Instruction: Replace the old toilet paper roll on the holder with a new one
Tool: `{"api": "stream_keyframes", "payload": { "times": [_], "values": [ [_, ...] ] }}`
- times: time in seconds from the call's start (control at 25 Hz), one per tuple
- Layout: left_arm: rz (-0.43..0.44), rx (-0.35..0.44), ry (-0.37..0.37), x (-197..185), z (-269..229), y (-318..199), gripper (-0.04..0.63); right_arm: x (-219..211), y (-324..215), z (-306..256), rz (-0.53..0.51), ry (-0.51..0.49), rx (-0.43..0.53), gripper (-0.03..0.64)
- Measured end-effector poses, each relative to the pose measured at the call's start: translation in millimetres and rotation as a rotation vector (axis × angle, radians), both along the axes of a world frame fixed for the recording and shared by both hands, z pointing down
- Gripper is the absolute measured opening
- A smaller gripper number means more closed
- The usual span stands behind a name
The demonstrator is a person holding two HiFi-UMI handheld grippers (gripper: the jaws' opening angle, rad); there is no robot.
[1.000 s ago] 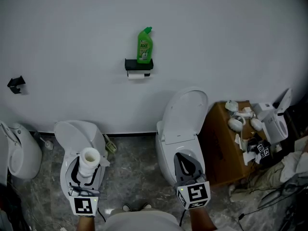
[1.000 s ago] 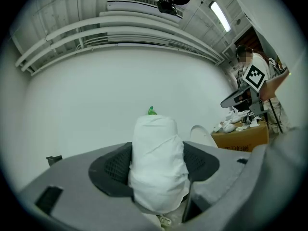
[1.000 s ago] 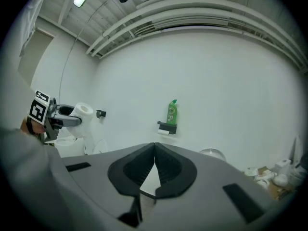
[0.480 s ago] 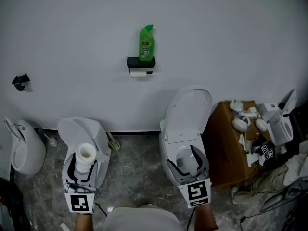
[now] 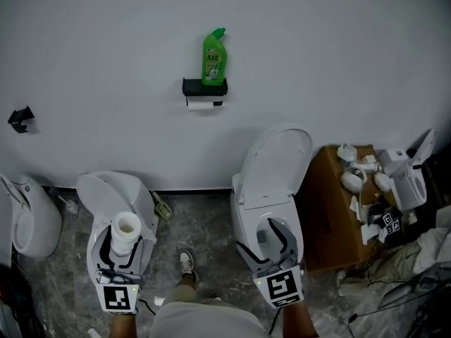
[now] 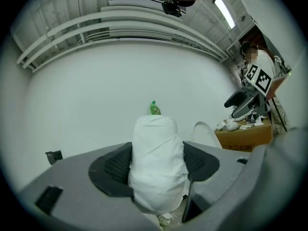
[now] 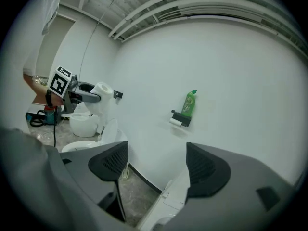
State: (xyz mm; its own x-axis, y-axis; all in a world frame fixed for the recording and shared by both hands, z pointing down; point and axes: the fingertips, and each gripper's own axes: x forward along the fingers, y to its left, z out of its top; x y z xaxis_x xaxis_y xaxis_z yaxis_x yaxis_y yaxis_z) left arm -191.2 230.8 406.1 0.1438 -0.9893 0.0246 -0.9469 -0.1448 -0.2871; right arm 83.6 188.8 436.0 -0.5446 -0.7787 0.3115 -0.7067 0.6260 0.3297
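Note:
On the white wall hangs a black holder point(image 5: 204, 88) with a nearly used-up old roll point(image 5: 201, 103) under it and a green cleaner bottle point(image 5: 213, 56) standing on top. The right gripper view shows the same holder point(image 7: 181, 117) and bottle point(image 7: 189, 103) far ahead. My left gripper point(image 5: 125, 243) is shut on a full new toilet paper roll point(image 5: 127, 232), held upright between the pads point(image 6: 156, 170). My right gripper point(image 5: 273, 232) stands open over the right toilet's bowl, with nothing between its jaws point(image 7: 156, 162). Both grippers are far below the holder.
A toilet with its lid raised point(image 5: 116, 196) lies under the left gripper, and a second one point(image 5: 273, 164) under the right. A cardboard box point(image 5: 323, 210) with white fittings stands at right. A white fixture point(image 5: 28, 220) and a black wall bracket point(image 5: 21, 119) are at left. A shoe point(image 5: 185, 263) rests on the marble floor.
My right gripper's jaws have gone from shut to wide open. Both grippers have sunk a little in the view. A foot has stepped forward into sight between the toilets.

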Motion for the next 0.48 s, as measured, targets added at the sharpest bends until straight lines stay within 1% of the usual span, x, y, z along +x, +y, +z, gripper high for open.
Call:
{"api": "stream_keyframes", "payload": {
  "times": [0.12, 0.24, 0.36, 0.48],
  "values": [
    [0.027, -0.017, 0.017, -4.6, 12.3, -36.8, 0.301, -10.3, -26.4, 14.4, 0.007, 0.015, -0.030, 0.347],
    [0.044, -0.004, 0.038, -19.0, 12.6, -85.2, 0.301, -25.8, -69.6, 16.7, 0.022, 0.021, -0.037, 0.347],
    [0.062, 0.017, 0.063, -37.4, 6.1, -135.7, 0.301, -46.2, -120.8, 6.4, 0.032, 0.047, -0.025, 0.347],
    [0.089, 0.016, 0.077, -59.2, 6.1, -184.0, 0.301, -68.1, -165.8, -7.9, 0.059, 0.080, -0.008, 0.347]
  ]
}}
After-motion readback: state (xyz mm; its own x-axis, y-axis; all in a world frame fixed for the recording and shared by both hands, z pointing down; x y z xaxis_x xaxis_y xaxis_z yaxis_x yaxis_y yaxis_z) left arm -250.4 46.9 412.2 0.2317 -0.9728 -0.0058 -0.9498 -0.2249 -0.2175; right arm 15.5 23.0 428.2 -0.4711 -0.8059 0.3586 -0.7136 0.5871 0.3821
